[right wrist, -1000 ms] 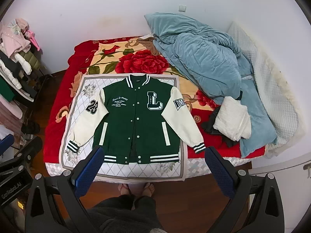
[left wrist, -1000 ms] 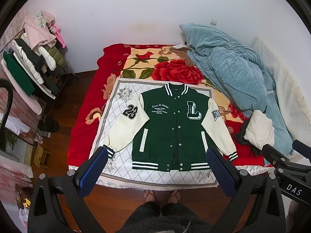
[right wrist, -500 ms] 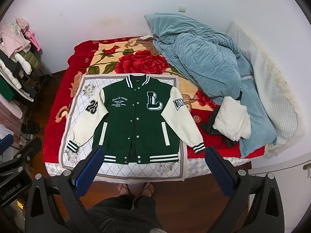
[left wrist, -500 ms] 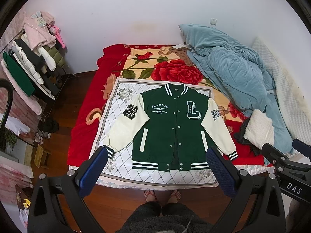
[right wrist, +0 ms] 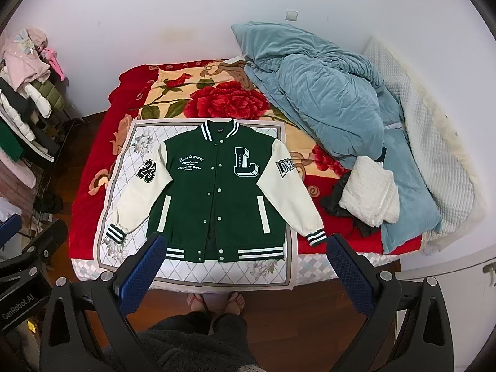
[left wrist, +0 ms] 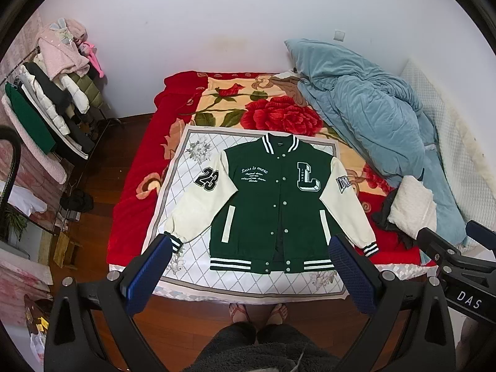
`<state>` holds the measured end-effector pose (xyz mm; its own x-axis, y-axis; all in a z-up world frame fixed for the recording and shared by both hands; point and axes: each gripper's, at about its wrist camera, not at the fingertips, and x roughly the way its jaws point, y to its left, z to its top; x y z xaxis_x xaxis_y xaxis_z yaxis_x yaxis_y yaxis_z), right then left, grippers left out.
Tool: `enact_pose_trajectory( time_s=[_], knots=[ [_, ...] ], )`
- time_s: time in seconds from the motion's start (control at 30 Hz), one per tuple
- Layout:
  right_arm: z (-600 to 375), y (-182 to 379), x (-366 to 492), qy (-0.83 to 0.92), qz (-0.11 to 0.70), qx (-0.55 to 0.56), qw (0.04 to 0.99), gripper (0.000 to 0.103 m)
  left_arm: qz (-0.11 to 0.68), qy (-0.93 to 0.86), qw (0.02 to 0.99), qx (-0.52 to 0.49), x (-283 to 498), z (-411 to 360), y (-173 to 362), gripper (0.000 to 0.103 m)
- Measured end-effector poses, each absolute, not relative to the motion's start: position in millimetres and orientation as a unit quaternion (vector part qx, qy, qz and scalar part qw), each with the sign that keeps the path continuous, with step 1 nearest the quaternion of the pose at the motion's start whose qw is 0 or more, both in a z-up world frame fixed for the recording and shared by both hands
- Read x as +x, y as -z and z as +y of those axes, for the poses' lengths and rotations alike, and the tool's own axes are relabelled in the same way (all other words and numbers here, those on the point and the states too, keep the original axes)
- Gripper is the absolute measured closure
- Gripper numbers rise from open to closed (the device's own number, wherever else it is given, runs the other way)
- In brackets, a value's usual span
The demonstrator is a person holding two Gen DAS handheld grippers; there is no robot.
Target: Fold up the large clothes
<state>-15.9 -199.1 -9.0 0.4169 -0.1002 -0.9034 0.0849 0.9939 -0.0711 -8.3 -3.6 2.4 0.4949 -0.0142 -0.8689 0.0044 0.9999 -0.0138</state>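
- A green varsity jacket point(left wrist: 272, 204) with cream sleeves is lying flat, front up and snapped shut, on a white quilted cloth point(left wrist: 186, 179) at the foot of the bed point(left wrist: 136, 167).
- The left gripper point(left wrist: 248, 266) is hovering above the jacket's hem, its jaws spread wide and gripping nothing.
- The right gripper point(right wrist: 241, 263) is hanging likewise, jaws wide apart, clear of the fabric.
- The person's feet point(left wrist: 257, 311) are standing at the bed's edge.
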Motion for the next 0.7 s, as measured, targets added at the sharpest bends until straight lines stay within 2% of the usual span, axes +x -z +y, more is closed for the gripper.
enact_pose_trajectory(
  time_s=[0.7],
  knots=[
    [-198.6, 5.0, -16.5, 0.054, 0.536, -0.008, 0.843, 0.000, 0.501, 0.005, 0.865, -0.005, -6.9, -1.7, -1.5, 0.000]
  ],
)
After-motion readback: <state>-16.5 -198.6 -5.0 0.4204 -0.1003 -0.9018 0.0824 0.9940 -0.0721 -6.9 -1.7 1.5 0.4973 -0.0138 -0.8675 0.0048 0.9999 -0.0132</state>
